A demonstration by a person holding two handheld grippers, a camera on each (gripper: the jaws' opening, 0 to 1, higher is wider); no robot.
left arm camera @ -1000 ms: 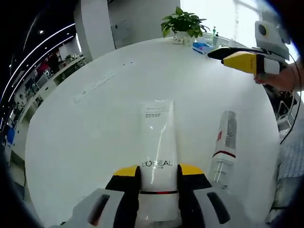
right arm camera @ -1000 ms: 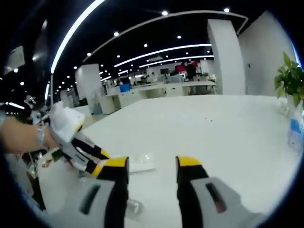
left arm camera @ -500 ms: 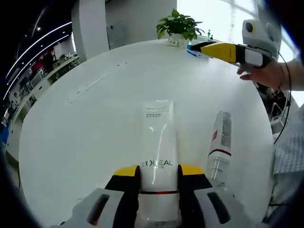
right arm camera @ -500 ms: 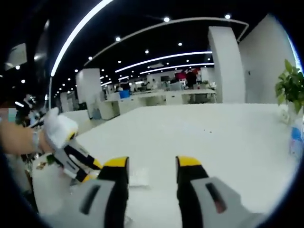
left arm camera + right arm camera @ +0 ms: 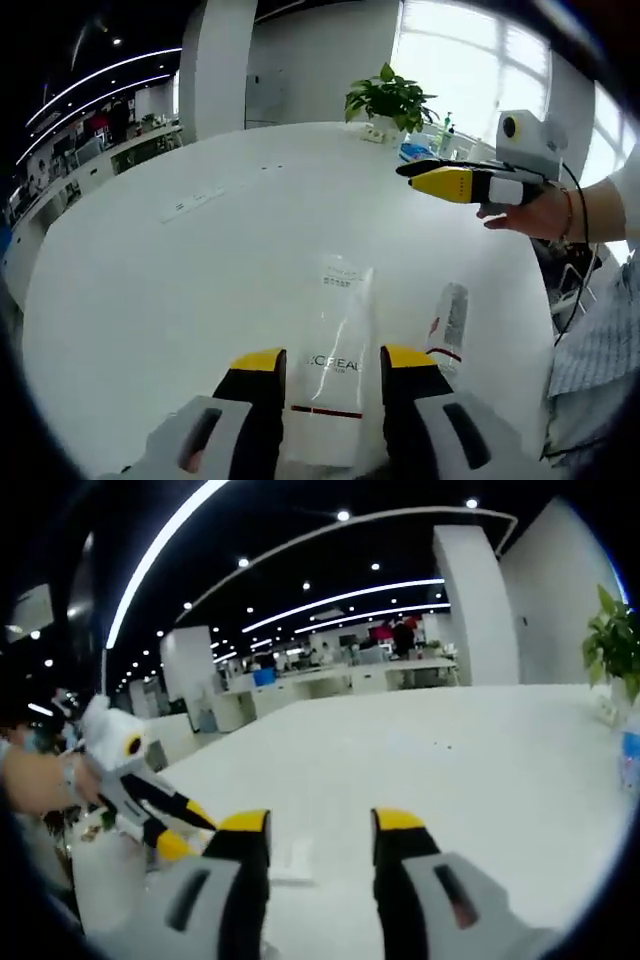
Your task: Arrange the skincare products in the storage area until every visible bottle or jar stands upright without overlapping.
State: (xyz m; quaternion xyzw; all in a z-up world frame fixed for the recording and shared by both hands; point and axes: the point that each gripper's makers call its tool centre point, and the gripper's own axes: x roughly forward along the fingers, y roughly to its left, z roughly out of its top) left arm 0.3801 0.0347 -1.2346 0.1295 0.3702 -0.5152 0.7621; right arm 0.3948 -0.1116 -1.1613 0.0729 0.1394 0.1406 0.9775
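A white L'Oreal tube (image 5: 337, 335) lies flat on the round white table (image 5: 200, 270), its far end (image 5: 296, 863) also showing in the right gripper view. My left gripper (image 5: 330, 360) hovers open above its lower part, jaws on either side and apart from it. A slim clear bottle with a red and grey label (image 5: 447, 322) lies flat just right of the tube. My right gripper (image 5: 320, 830) is open with nothing between its jaws, held in a hand above the table's far right (image 5: 412, 176). The left gripper (image 5: 185, 830) appears at the left.
A potted plant (image 5: 390, 95) stands at the far edge with small bottles and a blue item (image 5: 418, 150) beside it; the plant (image 5: 618, 645) is at the right in the right gripper view. A person's sleeve (image 5: 600, 340) borders the table's right side. Office desks lie beyond.
The left gripper has drawn up and back from the tube, which now looks smaller and lower between the jaws. The tube and the slim bottle still lie flat. The right gripper stays open.
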